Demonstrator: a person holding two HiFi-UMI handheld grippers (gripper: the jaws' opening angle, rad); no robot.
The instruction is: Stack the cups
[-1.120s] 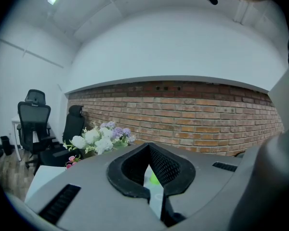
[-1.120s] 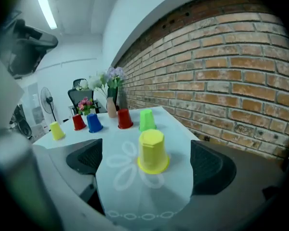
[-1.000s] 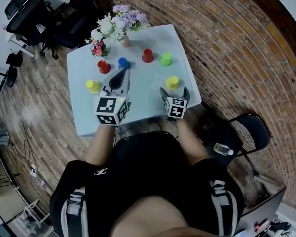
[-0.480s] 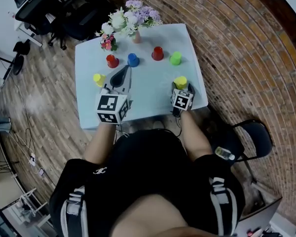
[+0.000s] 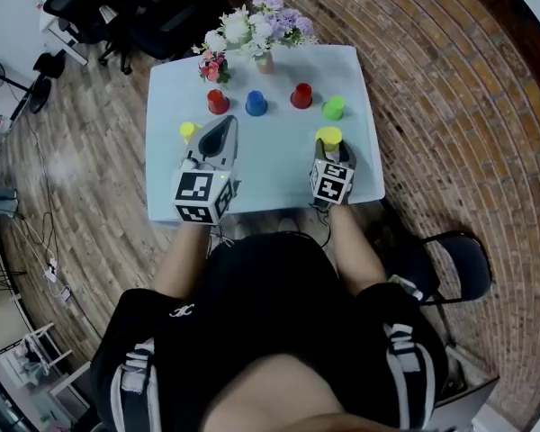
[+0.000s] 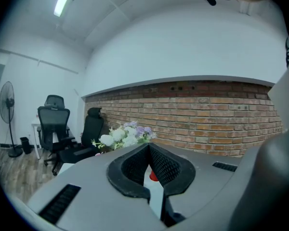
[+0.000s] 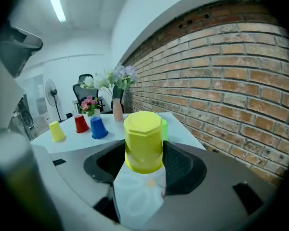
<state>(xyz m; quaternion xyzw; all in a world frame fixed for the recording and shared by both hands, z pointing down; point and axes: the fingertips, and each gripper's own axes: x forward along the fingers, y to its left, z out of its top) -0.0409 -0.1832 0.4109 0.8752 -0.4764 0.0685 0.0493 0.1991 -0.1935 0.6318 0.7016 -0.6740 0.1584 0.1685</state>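
Right tool (image 5: 331, 153) clamped on yellow cup (image 7: 143, 138), green cup (image 7: 164, 130) half-hidden behind; left tool (image 6: 149, 149) clenched.

1. The yellow cup (image 7: 143, 141) at mid-frame in the right gripper view looks like smooth plastic with a soft sheen.
2. The right gripper (image 7: 144, 150) has a matt grey plastic shell, and its pads (image 7: 183, 165) are black and finely ribbed.
3. The left gripper (image 6: 149, 148) shows the same matt grey shell and ribbed black pads (image 6: 167, 166).
4. The table (image 5: 270, 165) top is pale, smooth and matt.
5. The wall (image 7: 231, 71) at right is rough brick.
6. The floor (image 5: 81, 178) at the head view's left looks like wood planks.
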